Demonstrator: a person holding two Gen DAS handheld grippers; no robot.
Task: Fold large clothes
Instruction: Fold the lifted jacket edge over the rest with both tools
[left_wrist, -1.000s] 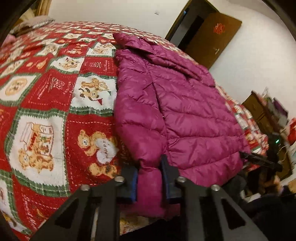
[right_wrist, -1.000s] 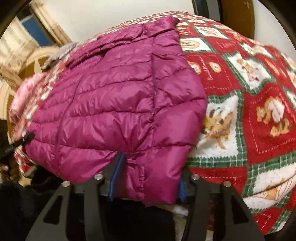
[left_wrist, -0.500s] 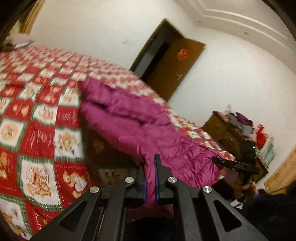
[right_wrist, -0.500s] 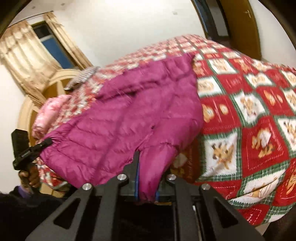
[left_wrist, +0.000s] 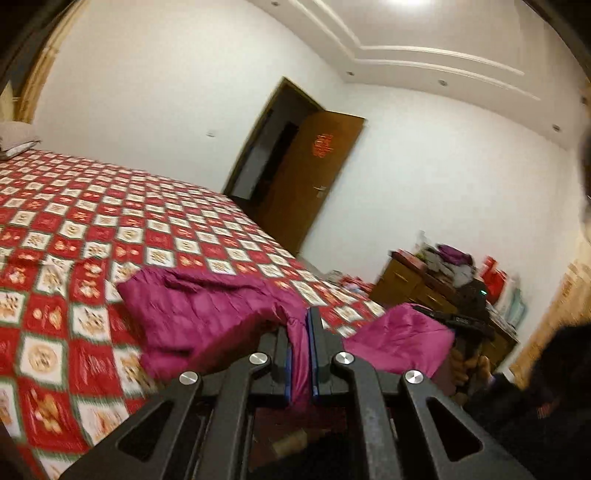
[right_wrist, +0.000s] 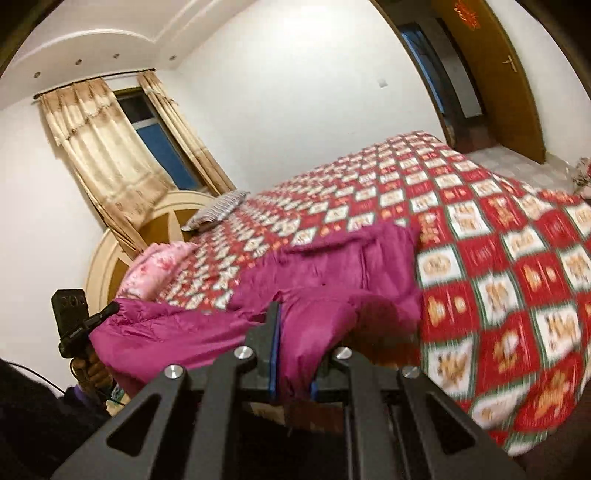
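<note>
A magenta puffer jacket (left_wrist: 207, 314) lies on a bed with a red, white and green patchwork quilt (left_wrist: 74, 229). My left gripper (left_wrist: 301, 332) is shut on one bottom corner of the jacket and holds it lifted off the quilt. My right gripper (right_wrist: 295, 332) is shut on the other bottom corner of the jacket (right_wrist: 332, 280), also raised. The hem hangs between the two grippers while the collar end still rests on the quilt (right_wrist: 498, 258). The other gripper shows at the right of the left wrist view (left_wrist: 461, 325) and at the left of the right wrist view (right_wrist: 74, 325).
An open wooden door (left_wrist: 314, 177) stands behind the bed. A cluttered wooden dresser (left_wrist: 424, 288) is at the right. A pillow (right_wrist: 218, 210), a pink blanket (right_wrist: 155, 269), the headboard (right_wrist: 110, 266) and a curtained window (right_wrist: 147, 147) are at the bed's head.
Both grippers have risen with the jacket's bottom corners. The hem has lifted off the quilt and the jacket now bends over towards its collar end. The views have tilted up towards the walls.
</note>
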